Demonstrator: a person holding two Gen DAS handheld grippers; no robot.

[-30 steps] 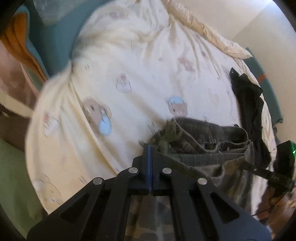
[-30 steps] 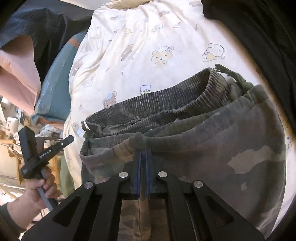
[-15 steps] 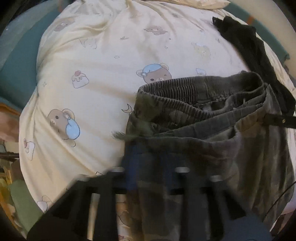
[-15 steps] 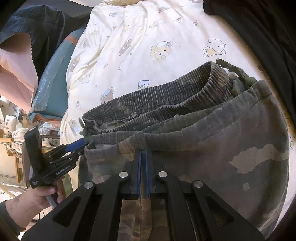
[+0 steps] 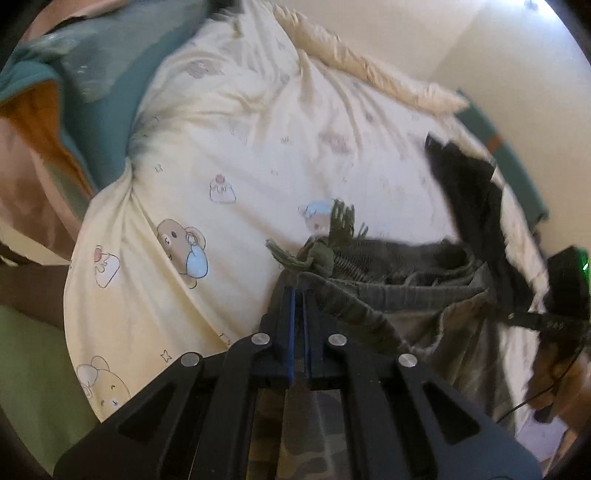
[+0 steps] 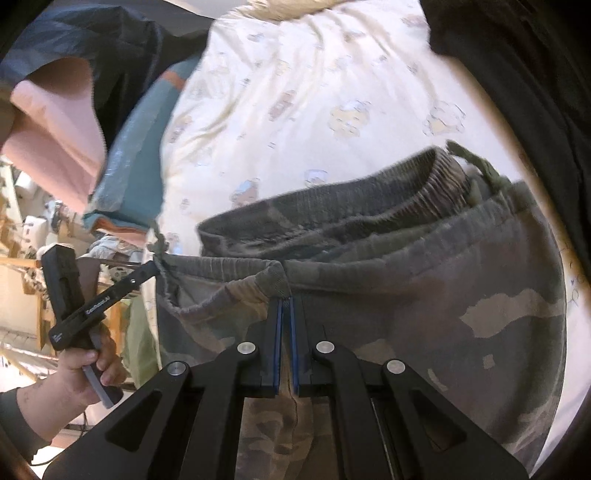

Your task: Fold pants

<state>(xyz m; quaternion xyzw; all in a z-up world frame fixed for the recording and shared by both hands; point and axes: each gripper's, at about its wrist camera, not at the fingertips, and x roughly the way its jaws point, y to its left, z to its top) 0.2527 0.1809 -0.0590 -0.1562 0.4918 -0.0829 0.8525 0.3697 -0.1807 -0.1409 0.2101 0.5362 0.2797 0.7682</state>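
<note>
On bear-print bedding [image 5: 258, 155] (rumpled), camouflage pants [image 6: 424, 295]

Both wrist cameras look steeply down, close, sharing the pants [image 5: 424, 288] and bedsheet [image 6: 314, 92].

A home bedroom. A bed fills both views, covered by a cream duvet [image 5: 258, 155] printed with cartoon bears and small cakes, the kind of bedding found in a lived-in house. A cream pillow [image 5: 369, 70] lies at its far edge against a plain pale wall [image 5: 461, 33]. Teal bedding [image 6: 147, 155] and a pink cloth [image 6: 48, 125] are bunched beside the duvet. A black garment [image 5: 469, 192] lies on the bed. Cluttered wooden furniture [image 6: 22, 280] stands beyond the bedside.
</note>
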